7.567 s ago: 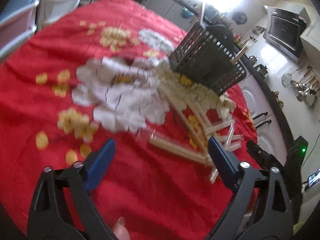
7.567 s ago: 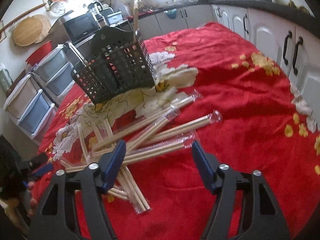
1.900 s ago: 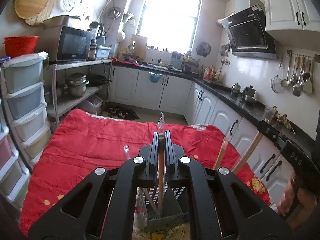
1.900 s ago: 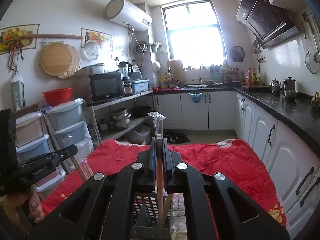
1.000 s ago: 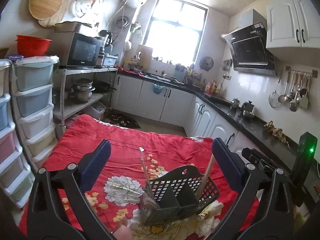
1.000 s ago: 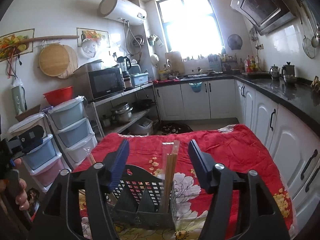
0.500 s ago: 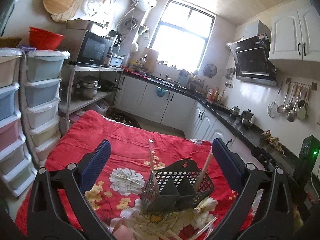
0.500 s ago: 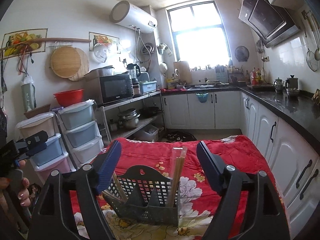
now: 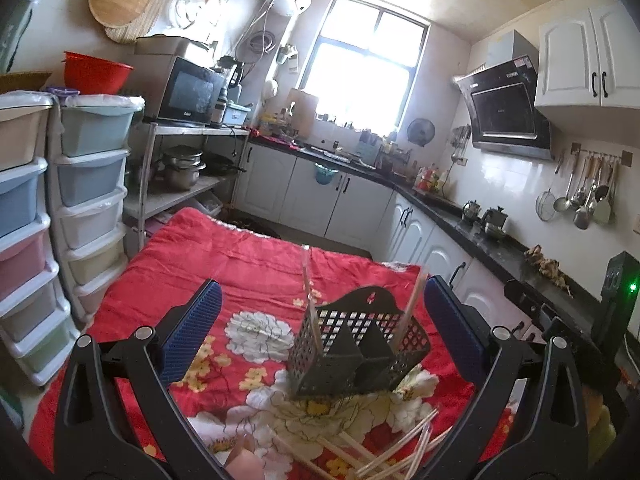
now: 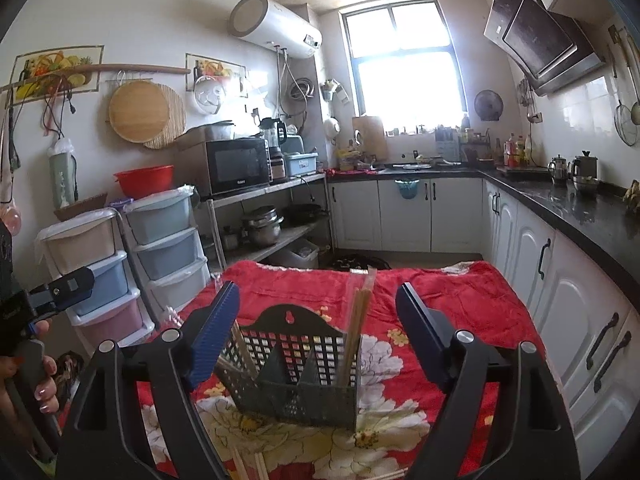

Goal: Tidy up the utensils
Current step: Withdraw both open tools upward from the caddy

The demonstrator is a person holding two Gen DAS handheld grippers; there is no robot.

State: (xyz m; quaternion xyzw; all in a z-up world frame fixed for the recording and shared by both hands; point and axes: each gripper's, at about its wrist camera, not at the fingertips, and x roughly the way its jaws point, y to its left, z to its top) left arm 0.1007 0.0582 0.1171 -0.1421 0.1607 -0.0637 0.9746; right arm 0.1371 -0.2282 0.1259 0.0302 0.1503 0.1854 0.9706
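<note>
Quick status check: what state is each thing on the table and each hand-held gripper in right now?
Left hand-held gripper: open, empty.
Right hand-held gripper: open, empty.
Black caddy: upright on the red cloth.
Wrapped chopsticks in caddy: standing, leaning.
Loose wrapped chopsticks: lying on the cloth, not yet sorted.

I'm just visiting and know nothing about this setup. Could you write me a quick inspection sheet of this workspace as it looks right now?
Surface: red floral cloth covers the table.
Job's things: black mesh caddy stands upright on the cloth; wrapped chopsticks stand in its right compartment, another pair at its other end. Loose wrapped chopsticks lie on the cloth in front of it.
Clutter: nothing seen on the cloth besides these.
Grippers: left gripper open, empty; right gripper open, empty.
Cables: cords hang on the wall under the water heater.
Surroundings: kitchen with microwave, plastic drawer towers, white cabinets, bright window.
</note>
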